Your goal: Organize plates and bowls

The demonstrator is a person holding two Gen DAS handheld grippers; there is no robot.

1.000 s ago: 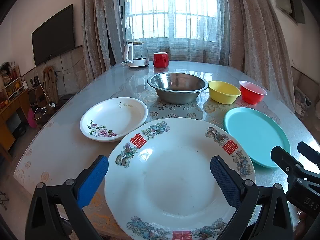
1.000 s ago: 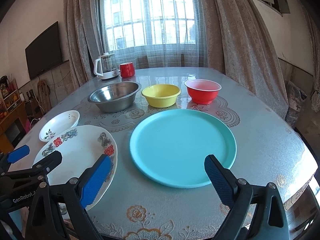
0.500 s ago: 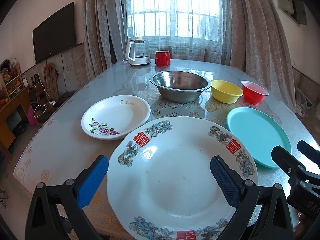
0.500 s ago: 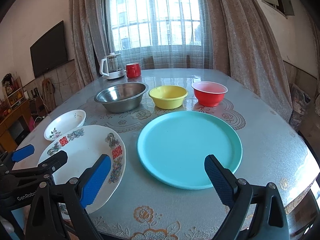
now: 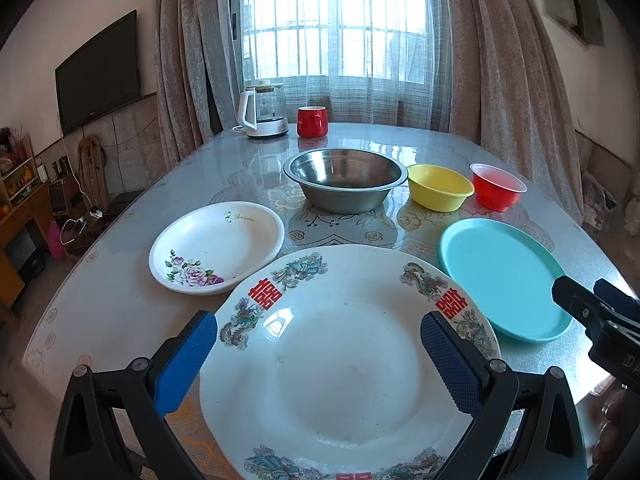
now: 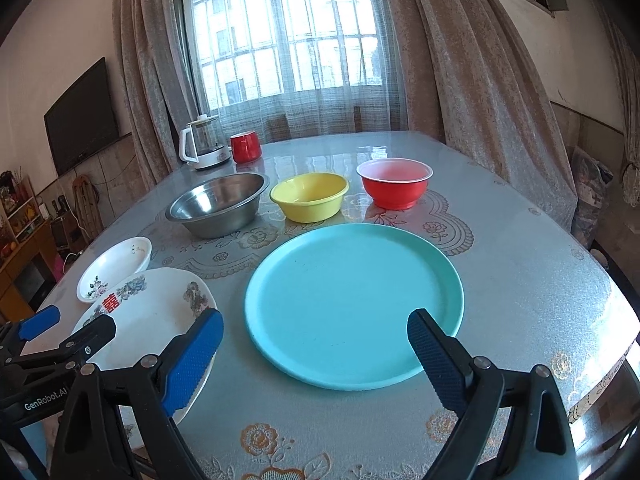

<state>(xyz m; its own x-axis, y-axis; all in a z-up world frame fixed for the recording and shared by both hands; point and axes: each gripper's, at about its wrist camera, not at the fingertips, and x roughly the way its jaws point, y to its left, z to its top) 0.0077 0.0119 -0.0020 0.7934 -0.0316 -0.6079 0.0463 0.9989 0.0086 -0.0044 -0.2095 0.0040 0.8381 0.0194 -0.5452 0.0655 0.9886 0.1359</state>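
Nothing is stacked yet: both my left gripper (image 5: 318,346) and right gripper (image 6: 314,342) gape wide and empty over the big white dragon-patterned plate (image 5: 340,360) and round turquoise plastic plate (image 6: 354,304).

Bright barred window (image 5: 332,20), beige curtains (image 5: 500,60), wall-mounted television (image 5: 98,70).

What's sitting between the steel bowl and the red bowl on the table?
The yellow bowl sits between the steel bowl and the red bowl, all three in a row behind the teal plate. The right wrist view shows this best.
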